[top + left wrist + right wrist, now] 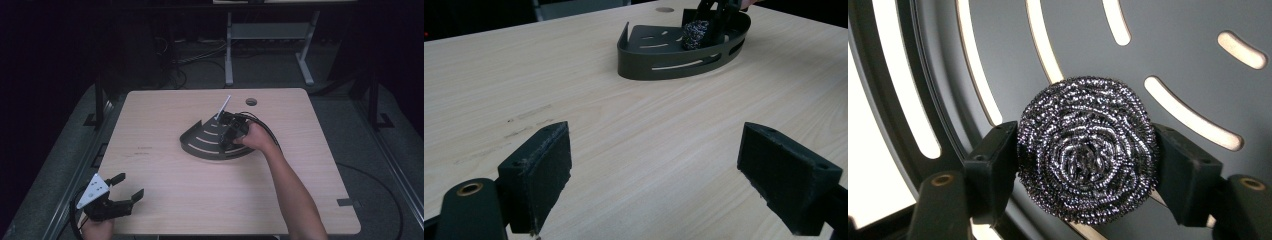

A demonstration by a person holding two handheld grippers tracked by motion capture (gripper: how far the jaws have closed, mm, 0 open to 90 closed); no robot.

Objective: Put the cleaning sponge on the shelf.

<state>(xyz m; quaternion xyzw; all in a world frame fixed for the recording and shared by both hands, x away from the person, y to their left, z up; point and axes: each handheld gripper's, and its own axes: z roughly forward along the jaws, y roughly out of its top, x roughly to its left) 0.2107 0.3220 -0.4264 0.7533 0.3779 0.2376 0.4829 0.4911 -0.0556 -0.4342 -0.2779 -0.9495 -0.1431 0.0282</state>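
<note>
Steel scourer (1087, 150) sits in the slotted tray (1173, 40), pinched between the right gripper's (1087, 160) pads.

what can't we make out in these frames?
- Underside of the steel scourer: right gripper view, hidden by its own bulk, so contact with the slotted tray can't be confirmed.
- Right gripper: high view, jaw tips too small and dark.
- Tray's far wall: left gripper view, cut off by the top edge.
- Left gripper: open, nothing between.
</note>
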